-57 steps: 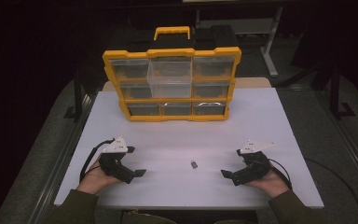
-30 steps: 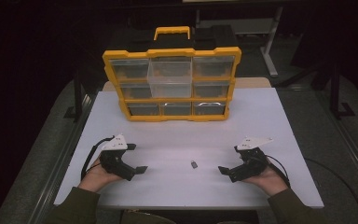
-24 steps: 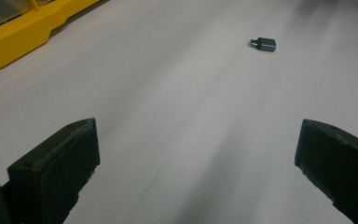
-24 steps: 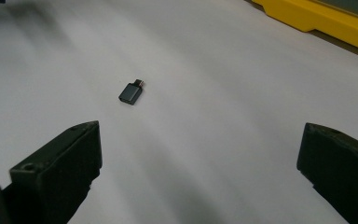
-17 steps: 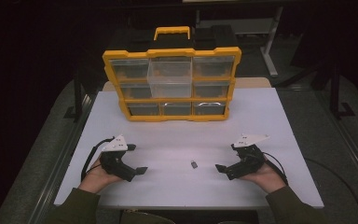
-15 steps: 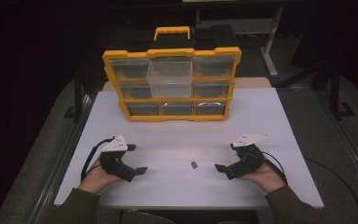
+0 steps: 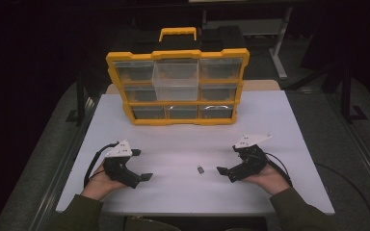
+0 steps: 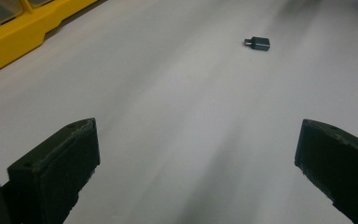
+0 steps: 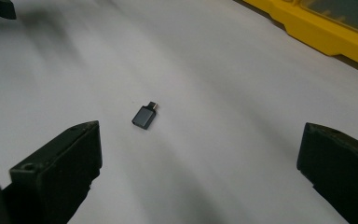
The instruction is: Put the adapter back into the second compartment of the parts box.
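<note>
Dark surroundings frame a white tabletop [image 7: 279, 120], at whose far edge stands a yellow parts organizer [image 7: 177, 86] with clear drawers; its top middle drawer [image 7: 176, 81] is pulled forward, and from here it looks empty, though the plastic is hazy.

A small grey USB adapter [image 7: 200, 169] lies flat on the bare white surface toward the near side, between the two hands and well apart from the organizer. In the right gripper view the adapter [image 9: 144, 116] sits just ahead of that gripper's jaws and a little to their left side, its short metal plug pointing away. In the left gripper view it [image 8: 258, 43] lies much farther off.

The right gripper [image 7: 225, 172] is near the adapter, jaws spread wide and holding nothing. The left gripper [image 7: 143, 177] rests lower left, jaws likewise spread and empty.

Judging by this, the work is at its very beginning: nothing is grasped and the adapter is untouched. Left to do would be closing on it, lifting it, and (probably) dropping it into the open drawer.
</note>
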{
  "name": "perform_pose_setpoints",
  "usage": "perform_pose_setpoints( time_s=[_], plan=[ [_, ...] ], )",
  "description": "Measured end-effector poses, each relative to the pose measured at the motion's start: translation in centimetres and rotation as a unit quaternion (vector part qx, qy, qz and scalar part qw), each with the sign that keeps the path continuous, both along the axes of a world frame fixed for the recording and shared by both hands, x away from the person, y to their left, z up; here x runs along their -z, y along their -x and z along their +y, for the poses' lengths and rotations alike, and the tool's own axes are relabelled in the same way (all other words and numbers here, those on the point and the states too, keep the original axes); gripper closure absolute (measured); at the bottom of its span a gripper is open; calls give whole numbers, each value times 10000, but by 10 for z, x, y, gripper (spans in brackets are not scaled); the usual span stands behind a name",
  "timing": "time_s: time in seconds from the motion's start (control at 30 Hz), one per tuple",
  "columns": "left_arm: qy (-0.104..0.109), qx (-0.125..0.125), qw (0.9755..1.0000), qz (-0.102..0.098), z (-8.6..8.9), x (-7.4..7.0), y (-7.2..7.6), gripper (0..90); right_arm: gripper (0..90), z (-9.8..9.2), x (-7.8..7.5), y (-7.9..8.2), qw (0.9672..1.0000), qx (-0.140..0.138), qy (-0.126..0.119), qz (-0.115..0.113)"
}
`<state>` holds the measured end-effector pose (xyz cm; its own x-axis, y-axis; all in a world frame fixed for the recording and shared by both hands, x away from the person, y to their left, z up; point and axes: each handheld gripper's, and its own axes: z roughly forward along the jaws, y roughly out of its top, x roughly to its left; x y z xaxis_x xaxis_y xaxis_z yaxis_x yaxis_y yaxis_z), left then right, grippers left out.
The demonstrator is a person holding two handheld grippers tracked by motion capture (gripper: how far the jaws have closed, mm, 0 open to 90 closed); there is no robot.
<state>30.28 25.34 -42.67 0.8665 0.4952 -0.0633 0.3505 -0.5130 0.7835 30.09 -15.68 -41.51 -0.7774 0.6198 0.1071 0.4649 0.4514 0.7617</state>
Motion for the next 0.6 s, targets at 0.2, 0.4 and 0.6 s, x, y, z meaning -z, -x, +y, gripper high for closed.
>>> perform_pose_setpoints(
  time_s=[0.2,0.4,0.6],
  plan=[
    [22,2,10000,-7,-1,0,1,0,0,8,-2,-3,9999,-94,37,2],
    [34,6,10000,9,-1,0,1,0,0,16,-4,-7,9998,-182,78,-1],
    [41,26,10000,12,-1,0,1,0,0,22,-5,-10,9997,-228,97,4]
  ],
)
